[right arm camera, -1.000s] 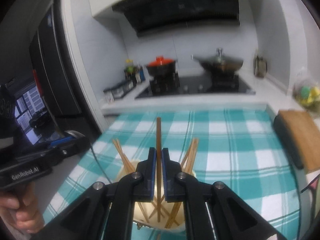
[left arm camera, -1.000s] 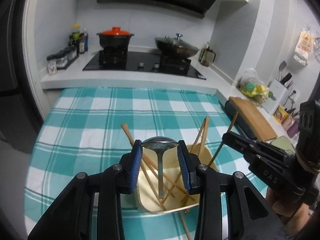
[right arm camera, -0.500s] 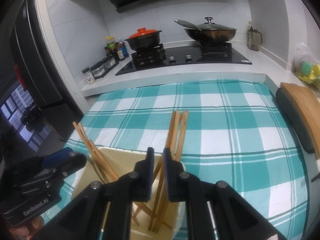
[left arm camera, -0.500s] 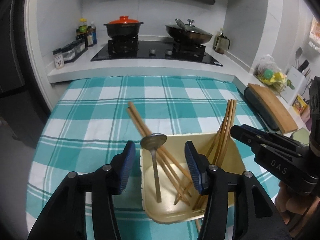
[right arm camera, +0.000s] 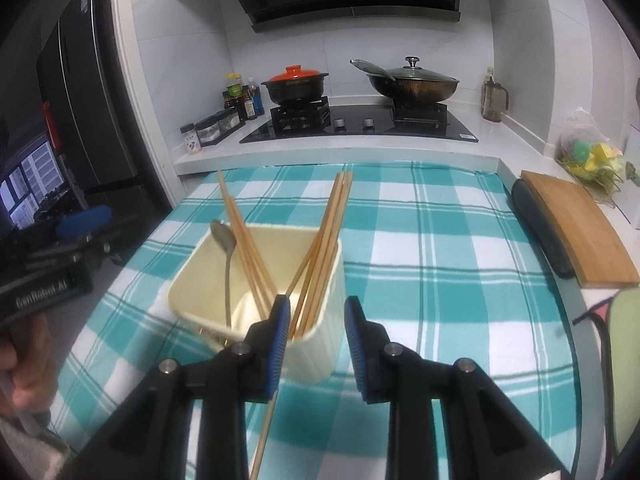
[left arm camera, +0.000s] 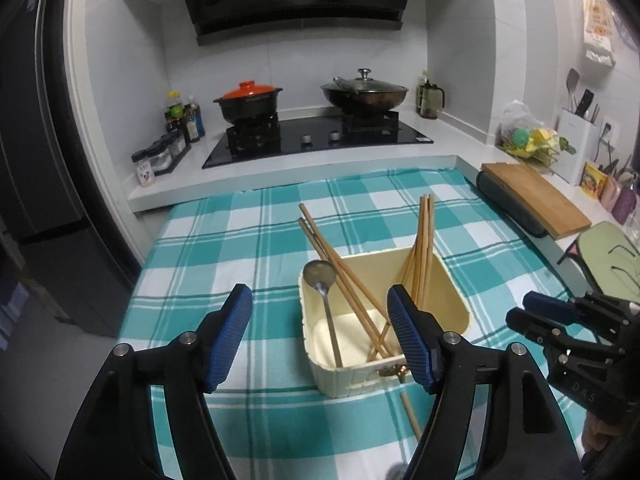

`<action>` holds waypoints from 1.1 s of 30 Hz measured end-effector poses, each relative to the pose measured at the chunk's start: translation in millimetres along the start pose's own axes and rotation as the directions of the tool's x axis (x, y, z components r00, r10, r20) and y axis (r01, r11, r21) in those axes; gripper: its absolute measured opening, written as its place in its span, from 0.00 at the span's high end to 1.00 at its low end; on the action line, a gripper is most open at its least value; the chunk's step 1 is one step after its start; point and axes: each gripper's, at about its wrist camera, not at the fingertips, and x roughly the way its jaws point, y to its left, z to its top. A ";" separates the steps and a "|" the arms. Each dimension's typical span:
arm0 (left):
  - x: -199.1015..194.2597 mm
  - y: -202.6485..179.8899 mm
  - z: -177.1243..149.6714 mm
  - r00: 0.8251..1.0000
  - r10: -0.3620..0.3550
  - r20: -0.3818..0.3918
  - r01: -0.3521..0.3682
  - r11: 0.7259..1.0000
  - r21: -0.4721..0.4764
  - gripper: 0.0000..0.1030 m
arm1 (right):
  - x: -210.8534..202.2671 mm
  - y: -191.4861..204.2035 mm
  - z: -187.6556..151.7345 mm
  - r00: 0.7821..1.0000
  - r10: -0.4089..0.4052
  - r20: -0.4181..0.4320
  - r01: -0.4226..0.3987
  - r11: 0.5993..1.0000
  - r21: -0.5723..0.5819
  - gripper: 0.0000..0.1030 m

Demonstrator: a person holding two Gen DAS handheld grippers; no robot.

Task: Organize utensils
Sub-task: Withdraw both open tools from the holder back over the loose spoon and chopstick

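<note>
A: Obs. 1, left gripper (left arm camera: 320,330). Jaws well apart and opening, nothing between the pads. The blue pads straddle the near left part of the cream container (left arm camera: 452,292) without touching it.

B: Agreed. Right gripper (right arm camera: 316,334)?

A: Jaws parted and opening as well. Its left pad (right arm camera: 280,336) sits just in front of the container's near wall; I see no pad pressing on anything. Empty.

B: Contents of the container?

A: It stands on the teal checked cloth (left arm camera: 224,248). Metal spoon (left arm camera: 326,300) stands handle-down at its 9 o'clock side, bowl above the rim. One chopstick pair (left arm camera: 332,254) leans out toward 11 o'clock. A second chopstick bundle (left arm camera: 424,240) leans toward 1 o'clock, against the far right corner.

B: Anything outside it?

A: One loose chopstick (right arm camera: 266,432) lies on the cloth at the container's 6 o'clock, running toward the right gripper. I cannot tell whether its far end touches the container.

B: Background?

A: Stove beyond the cloth at 12 o'clock, carrying an orange-lidded pot (left arm camera: 248,100) and a wok (left arm camera: 364,94). Wooden board (left arm camera: 534,204) at 3 o'clock.
</note>
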 end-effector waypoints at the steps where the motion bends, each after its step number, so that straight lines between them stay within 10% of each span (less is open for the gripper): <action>1: -5.8 -1.9 -2.1 1.000 0.005 0.004 -0.005 1.000 0.008 0.30 | -5.7 1.7 -6.8 1.000 0.002 0.002 -0.002 1.000 -0.001 0.72; 10: -41.4 -5.4 -47.5 0.999 -0.042 -0.024 0.042 0.999 0.016 0.20 | -31.6 13.0 -67.9 1.000 0.009 -0.023 -0.009 1.000 0.004 0.64; 22: -56.9 31.8 -253.1 0.953 -0.068 -0.295 0.032 0.992 -0.126 0.20 | -34.0 18.4 -220.2 0.973 -0.008 -0.229 -0.010 0.997 -0.080 0.65; 33: -71.1 22.2 -260.4 0.953 -0.102 -0.284 0.062 0.987 -0.146 0.20 | -15.2 70.2 -210.7 0.972 0.065 -0.226 -0.089 0.992 -0.095 0.71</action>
